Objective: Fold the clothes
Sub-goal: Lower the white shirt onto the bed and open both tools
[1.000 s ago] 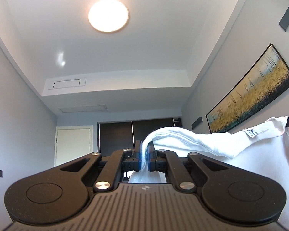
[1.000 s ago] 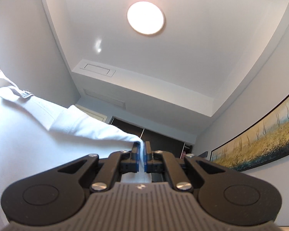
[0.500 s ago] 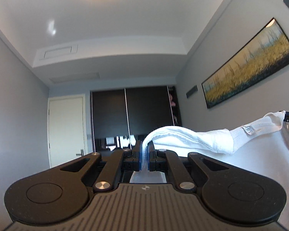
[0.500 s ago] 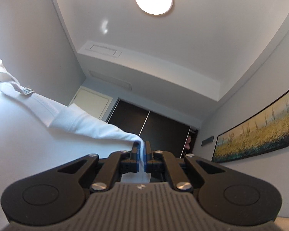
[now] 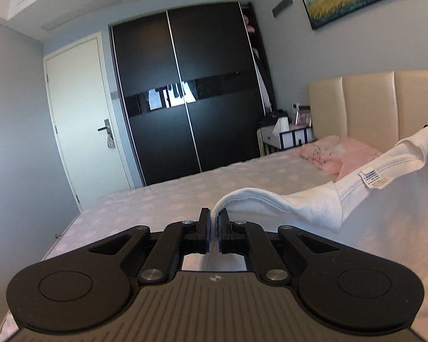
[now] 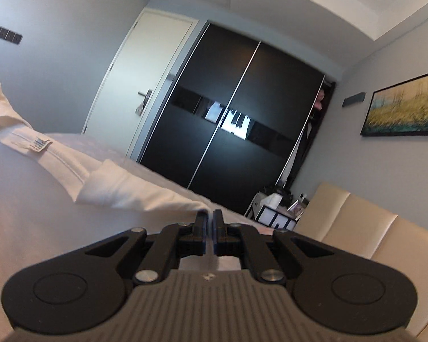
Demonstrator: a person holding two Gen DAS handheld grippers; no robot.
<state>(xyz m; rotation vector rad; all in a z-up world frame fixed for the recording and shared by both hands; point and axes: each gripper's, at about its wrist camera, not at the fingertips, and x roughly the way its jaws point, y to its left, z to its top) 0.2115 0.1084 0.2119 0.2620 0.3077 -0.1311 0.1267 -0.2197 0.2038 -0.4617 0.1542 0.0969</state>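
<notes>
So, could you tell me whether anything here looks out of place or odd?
Only small things. The wardrobe stands slightly open at its right edge, with clothes showing in the gap. The shirt, clamped by both the left gripper and the right gripper, sags unevenly between them.

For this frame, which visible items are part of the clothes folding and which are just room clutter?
Part of the job:
- white cotton garment with a sewn-in label, held up above the bed
- left gripper, shut on its edge
- right gripper, shut on the other edge
- pale dotted bed cover

Just lying about:
- pink pillow
- white bedside table
- black sliding wardrobe
- framed landscape painting
</notes>
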